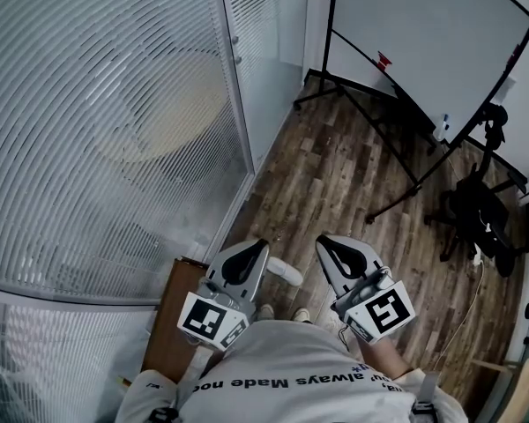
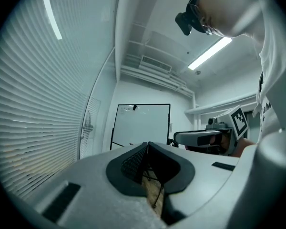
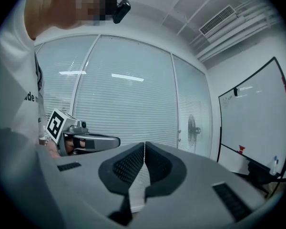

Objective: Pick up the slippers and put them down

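My left gripper [image 1: 251,247] and right gripper [image 1: 328,241] are held side by side in front of the person's body, both pointing level over the wooden floor. Each has its jaws shut with nothing between them. In the left gripper view the left gripper [image 2: 147,144] shows closed tips, with the right gripper [image 2: 200,138] beside it. The right gripper view shows the right gripper [image 3: 144,144] closed too, with the left gripper [image 3: 86,141] at its side. A white slipper-like thing [image 1: 285,272] lies on the floor below, between the two grippers and partly hidden by the left one.
A glass wall with blinds [image 1: 115,130] runs along the left. A brown wooden board [image 1: 169,320] lies at its foot. A whiteboard on a black stand [image 1: 423,51] is at the back right, and a black chair [image 1: 472,214] stands at the right. The person's shoe tips [image 1: 266,310] show below.
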The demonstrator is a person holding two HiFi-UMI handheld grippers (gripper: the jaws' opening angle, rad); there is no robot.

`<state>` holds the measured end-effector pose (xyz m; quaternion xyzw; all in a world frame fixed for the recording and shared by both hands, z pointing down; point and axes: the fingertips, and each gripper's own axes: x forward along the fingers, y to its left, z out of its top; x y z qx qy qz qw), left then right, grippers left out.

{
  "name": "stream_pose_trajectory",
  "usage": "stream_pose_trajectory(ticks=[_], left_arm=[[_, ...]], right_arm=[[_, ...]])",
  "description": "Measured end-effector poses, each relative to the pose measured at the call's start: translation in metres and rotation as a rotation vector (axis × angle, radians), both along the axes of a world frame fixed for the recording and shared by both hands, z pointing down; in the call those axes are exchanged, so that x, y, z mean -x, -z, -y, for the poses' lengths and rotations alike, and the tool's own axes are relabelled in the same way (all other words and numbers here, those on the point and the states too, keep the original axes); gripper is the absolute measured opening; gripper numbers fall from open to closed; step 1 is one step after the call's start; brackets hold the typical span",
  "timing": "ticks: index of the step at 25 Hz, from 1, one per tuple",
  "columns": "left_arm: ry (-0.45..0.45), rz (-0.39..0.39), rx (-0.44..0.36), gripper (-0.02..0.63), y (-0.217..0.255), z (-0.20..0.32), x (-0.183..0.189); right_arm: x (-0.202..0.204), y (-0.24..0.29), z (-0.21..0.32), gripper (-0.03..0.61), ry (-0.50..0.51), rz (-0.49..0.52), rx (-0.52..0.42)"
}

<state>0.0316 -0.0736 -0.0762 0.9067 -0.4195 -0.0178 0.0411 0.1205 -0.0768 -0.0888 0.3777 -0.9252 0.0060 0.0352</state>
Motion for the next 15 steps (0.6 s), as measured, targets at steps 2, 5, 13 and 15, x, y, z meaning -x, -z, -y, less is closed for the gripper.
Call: stream_pose_trajectory(ticks=[2,5,13,15], left_arm=[[-0.004,-0.001,0.002,0.015,-0.002,-0.002,-0.002],[-0.002,-0.011,0.012,0.015,-0.004,-0.003,-0.002],[0.011,-0.021,0.018,0.015,-0.006,0.002,0.009],[0.01,-0.02,0.016,0.015,-0.005,0.004,0.01]], right_arm=[[0.0,-0.001,-0.001,0.016,0.001,-0.001,0.001],[-0.002,-0.001,0.0,0.016,-0.003,0.007,0.005],[-0.001,0.0,0.006,0.016,-0.019,0.003,0.003],[0.001,0.0,0.006,0.017,-0.02,0.004,0.002]])
